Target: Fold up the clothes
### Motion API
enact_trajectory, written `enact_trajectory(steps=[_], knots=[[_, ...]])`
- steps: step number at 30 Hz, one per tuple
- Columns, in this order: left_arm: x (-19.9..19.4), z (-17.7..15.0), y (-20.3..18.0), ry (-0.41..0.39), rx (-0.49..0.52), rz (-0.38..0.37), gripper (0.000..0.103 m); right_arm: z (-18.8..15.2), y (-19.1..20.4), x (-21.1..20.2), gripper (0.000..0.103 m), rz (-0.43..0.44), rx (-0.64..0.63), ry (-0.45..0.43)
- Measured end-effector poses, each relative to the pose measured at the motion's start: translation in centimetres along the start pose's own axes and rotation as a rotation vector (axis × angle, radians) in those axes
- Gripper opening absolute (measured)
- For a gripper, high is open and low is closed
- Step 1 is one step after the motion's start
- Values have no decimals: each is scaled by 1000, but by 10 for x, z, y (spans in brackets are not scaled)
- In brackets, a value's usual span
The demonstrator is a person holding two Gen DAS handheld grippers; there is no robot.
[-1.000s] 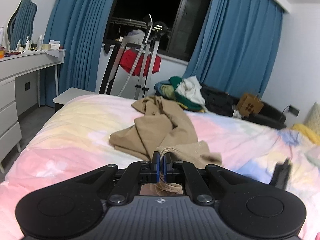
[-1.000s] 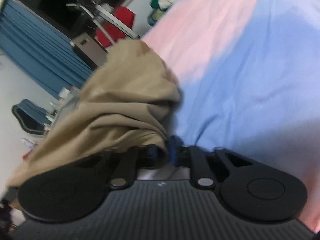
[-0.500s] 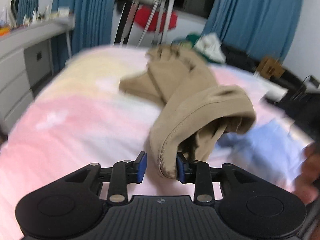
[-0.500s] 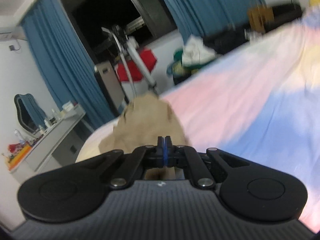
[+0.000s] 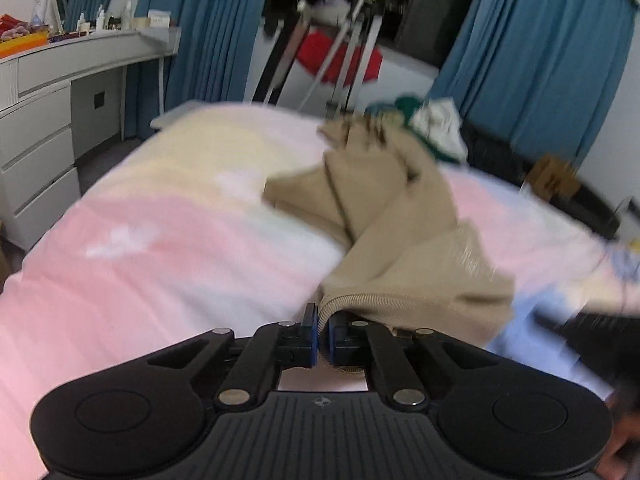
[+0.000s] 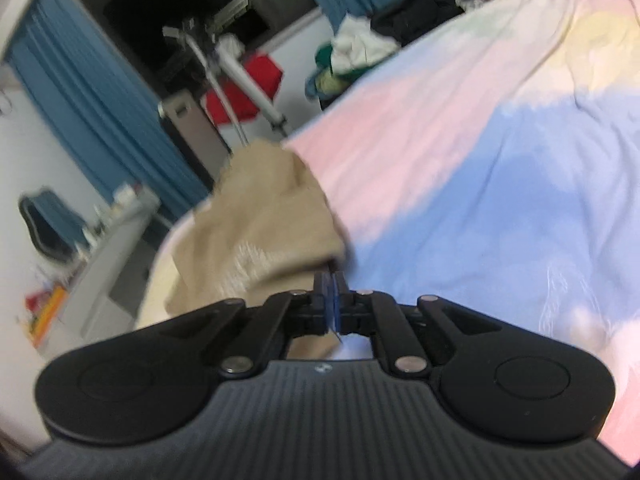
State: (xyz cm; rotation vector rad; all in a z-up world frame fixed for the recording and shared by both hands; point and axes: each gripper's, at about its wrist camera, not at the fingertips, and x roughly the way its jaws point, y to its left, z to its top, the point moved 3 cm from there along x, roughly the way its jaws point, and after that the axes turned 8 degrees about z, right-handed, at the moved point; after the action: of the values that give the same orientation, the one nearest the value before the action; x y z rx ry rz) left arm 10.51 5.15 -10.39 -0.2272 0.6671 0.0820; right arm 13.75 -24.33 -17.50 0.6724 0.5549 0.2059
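Both tools clamped on tan garment [image 5: 400,216], over bed [image 5: 160,248].
Left tool [image 5: 323,330] view: ribbed hem pinched, lower centre. Right tool [image 6: 334,300] view: only bunched tan garment [image 6: 256,224], centre left.

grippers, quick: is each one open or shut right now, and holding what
Left gripper: shut on the ribbed hem of the tan garment.
Right gripper: fingers pressed together beside the tan garment; motion blur hides whether cloth is pinched.

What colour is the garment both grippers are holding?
Tan, a plain beige garment; clearest in the left wrist view.
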Motion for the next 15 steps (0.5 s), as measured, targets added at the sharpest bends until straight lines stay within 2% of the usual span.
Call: enact_trajectory(steps=[1,3,5,7,10,15], knots=[[-2,6,1,-17,-12,-6,5,-5,1,5,11,2,-12,37],[-8,15,5,-46,-34,-14,5,-17,7,14,24,4,-72,123],[-11,21,10,-51,-62,-26,5,-31,17,22,27,-5,-149,195],[-11,24,12,-50,-70,-28,5,-42,24,25,28,-13,-203,218],[-10,26,13,-44,-85,-35,5,-47,25,27,29,-38,-237,183],[-7,26,16,-42,-105,-40,5,-40,7,30,29,-27,-132,94]])
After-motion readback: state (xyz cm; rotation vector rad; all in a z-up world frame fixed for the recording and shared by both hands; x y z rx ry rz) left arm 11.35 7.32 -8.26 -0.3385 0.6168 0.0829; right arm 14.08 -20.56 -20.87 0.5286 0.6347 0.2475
